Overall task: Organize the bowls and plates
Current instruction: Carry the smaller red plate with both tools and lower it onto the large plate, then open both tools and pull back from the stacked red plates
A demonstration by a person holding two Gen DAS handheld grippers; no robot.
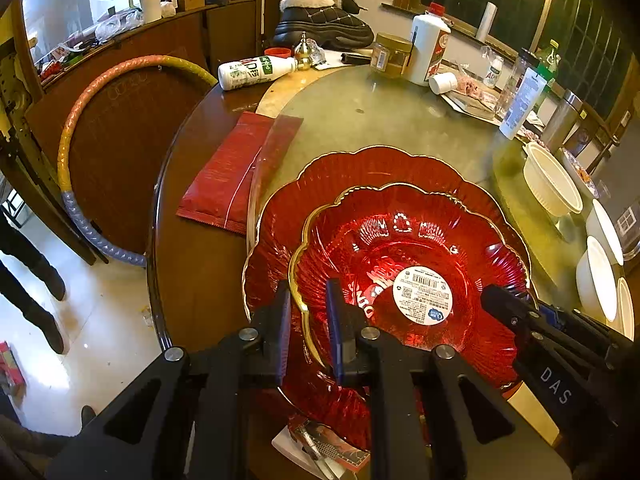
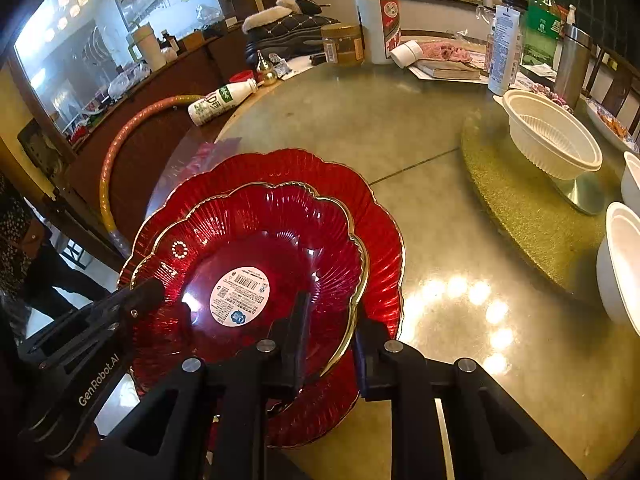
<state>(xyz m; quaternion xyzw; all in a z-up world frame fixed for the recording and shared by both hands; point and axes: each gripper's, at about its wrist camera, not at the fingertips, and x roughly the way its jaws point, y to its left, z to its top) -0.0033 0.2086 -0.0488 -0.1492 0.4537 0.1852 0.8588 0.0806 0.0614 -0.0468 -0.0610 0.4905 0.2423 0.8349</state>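
Two red glass plates with gold scalloped rims lie stacked on the table. The small plate (image 1: 400,240) (image 2: 260,220), with a white label in its middle, rests inside the large plate (image 1: 360,172) (image 2: 312,168). My left gripper (image 1: 308,312) is shut on the small plate's left rim, one finger inside it and one outside; its tip (image 2: 148,292) shows in the right wrist view. My right gripper (image 2: 332,340) straddles the opposite rim with its pads slightly apart from the glass; one of its fingers (image 1: 500,304) shows in the left wrist view.
A white ribbed bowl (image 1: 552,184) (image 2: 552,140) stands on a round turntable (image 2: 520,208), and more white bowls (image 2: 624,260) sit at the right edge. A red packet (image 1: 228,172) lies left of the plates. Bottles and jars (image 2: 376,20) crowd the far side. A person's legs (image 1: 36,280) stand beyond the table edge.
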